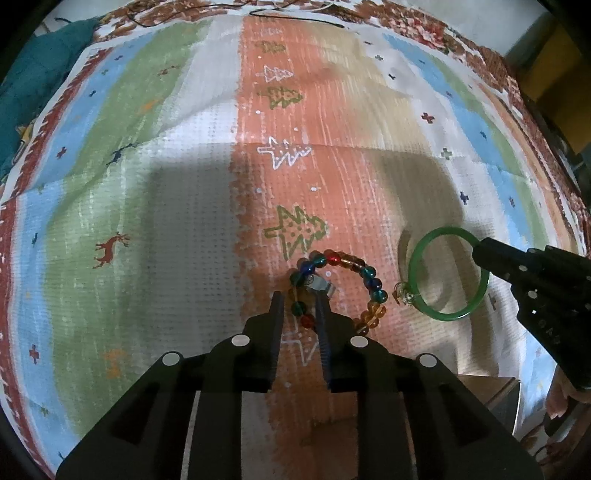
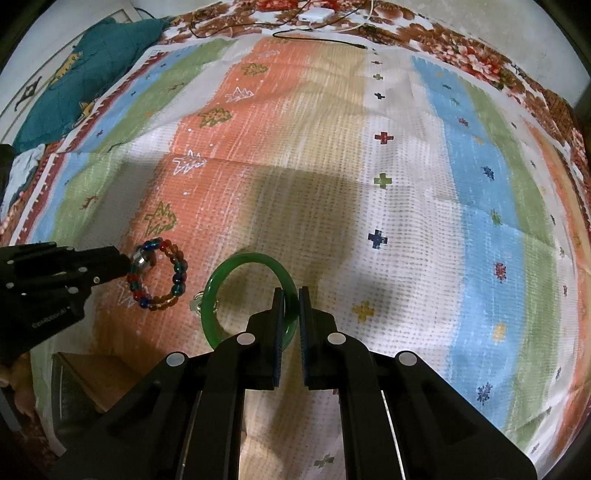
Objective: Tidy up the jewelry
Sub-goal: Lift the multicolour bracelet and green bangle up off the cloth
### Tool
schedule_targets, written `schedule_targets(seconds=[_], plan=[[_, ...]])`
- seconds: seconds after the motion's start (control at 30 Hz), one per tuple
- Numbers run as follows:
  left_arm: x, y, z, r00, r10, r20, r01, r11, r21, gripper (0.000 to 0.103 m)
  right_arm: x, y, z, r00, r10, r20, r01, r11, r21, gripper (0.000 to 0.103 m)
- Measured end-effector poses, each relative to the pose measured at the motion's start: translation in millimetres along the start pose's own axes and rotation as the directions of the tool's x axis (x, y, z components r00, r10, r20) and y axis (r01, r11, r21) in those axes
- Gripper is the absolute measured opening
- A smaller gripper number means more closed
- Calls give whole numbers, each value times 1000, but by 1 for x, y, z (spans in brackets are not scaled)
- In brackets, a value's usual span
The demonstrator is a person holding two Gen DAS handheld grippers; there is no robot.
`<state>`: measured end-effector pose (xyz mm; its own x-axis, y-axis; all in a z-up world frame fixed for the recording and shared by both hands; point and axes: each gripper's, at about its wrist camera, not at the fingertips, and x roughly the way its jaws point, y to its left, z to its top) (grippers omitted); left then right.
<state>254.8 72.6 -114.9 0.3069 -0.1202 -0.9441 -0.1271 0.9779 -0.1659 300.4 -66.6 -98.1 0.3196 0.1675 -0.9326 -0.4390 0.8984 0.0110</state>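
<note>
A bracelet of coloured glass beads [image 1: 369, 280] with a silver charm [image 1: 318, 283] lies on the orange stripe of the cloth. My left gripper [image 1: 300, 295] points down over its left side. Its jaws stand a little apart, with beads between the pads and gaps showing beside them. A green bangle [image 2: 221, 280] lies to the right of the bracelet, and my right gripper [image 2: 291, 291] is shut on its right rim. In the left wrist view the bangle [image 1: 417, 266] casts a shadow to its left. A small clear ring [image 1: 404, 295] lies against the bangle's near-left edge.
A striped patterned cloth [image 2: 406, 221] covers the surface. A brown box [image 2: 88, 369] stands at the near edge between the two grippers, beside a person's hand [image 1: 561, 402]. A teal blanket [image 2: 92, 66] lies at the far left; cables [image 2: 317, 38] and a white charger [image 2: 316, 14] lie along the far edge.
</note>
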Motion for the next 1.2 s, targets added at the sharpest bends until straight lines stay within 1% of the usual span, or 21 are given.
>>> schedule_targets(seconds=[0.27, 0.43, 0.5, 0.6, 0.7, 0.73, 0.9, 1.2], plan=[[15, -2, 0, 1000, 25, -16, -25, 1000, 13, 22, 6, 0, 1, 1000, -1, -7, 1, 1000, -2, 9], [19, -5, 0, 999, 39, -7, -39, 999, 35, 24, 11, 1, 2, 1000, -3, -16, 3, 1000, -8, 8], [21, -9, 0, 998, 57, -4, -57, 997, 58, 24, 12, 1, 2, 1000, -6, -19, 6, 1000, -10, 8], [22, -12, 0, 996, 88, 3, -88, 993, 82, 16, 14, 1, 1, 1000, -10, -25, 9, 1000, -13, 8], [21, -7, 2, 998, 70, -2, -70, 996, 60, 12, 14, 2, 0, 1000, -12, -26, 12, 1000, -17, 8], [21, -6, 2, 997, 75, -2, -75, 996, 57, 9, 14, 2, 0, 1000, -12, -25, 11, 1000, -17, 8], [11, 0, 2, 998, 70, 5, -71, 997, 39, 9, 9, 1, -1, 1000, -9, -16, 8, 1000, -15, 8], [-22, 5, 3, 997, 22, 74, -22, 1000, 5, 9, -6, 0, -6, 1000, -4, 3, 4, 1000, -9, 8]])
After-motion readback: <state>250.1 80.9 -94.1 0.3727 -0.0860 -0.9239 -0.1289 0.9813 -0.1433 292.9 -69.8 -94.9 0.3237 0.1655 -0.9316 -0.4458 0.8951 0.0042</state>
